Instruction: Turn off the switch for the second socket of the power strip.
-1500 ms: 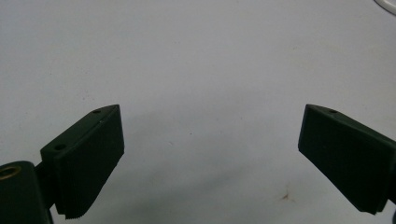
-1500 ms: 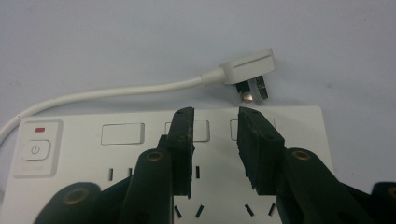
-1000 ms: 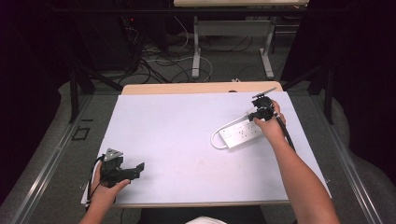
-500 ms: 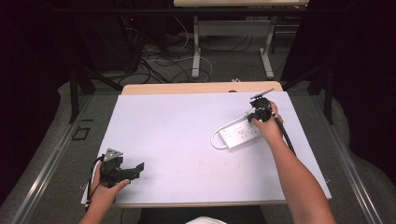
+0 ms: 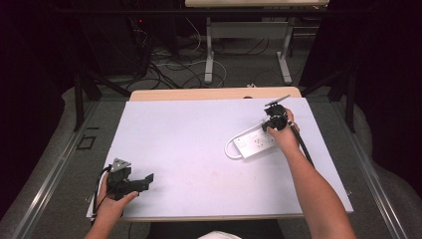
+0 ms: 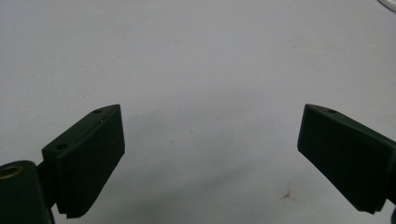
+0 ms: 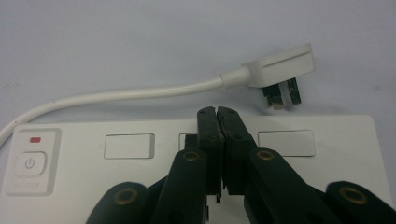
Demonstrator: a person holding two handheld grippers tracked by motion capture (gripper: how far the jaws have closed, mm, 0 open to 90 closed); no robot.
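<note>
A white power strip (image 5: 255,144) lies at the table's right, its cable looping round its left end. In the right gripper view the strip (image 7: 327,158) has a power button (image 7: 30,163) at the left, and its white plug (image 7: 280,70) lies loose on the table just beyond it. My right gripper (image 5: 272,126) (image 7: 218,114) is shut, jaws pressed together, tips over the strip's middle socket with nothing seen between them. My left gripper (image 5: 147,180) (image 6: 210,154) rests near the front left corner, open wide over bare table.
The white tabletop (image 5: 189,139) has a wooden strip (image 5: 214,93) along its far edge. Beyond it are desk legs (image 5: 209,55) and loose floor cables (image 5: 164,64). The right gripper's black cable (image 5: 302,147) trails along the forearm.
My right gripper has edged slightly left over the power strip. The left gripper has stayed put.
</note>
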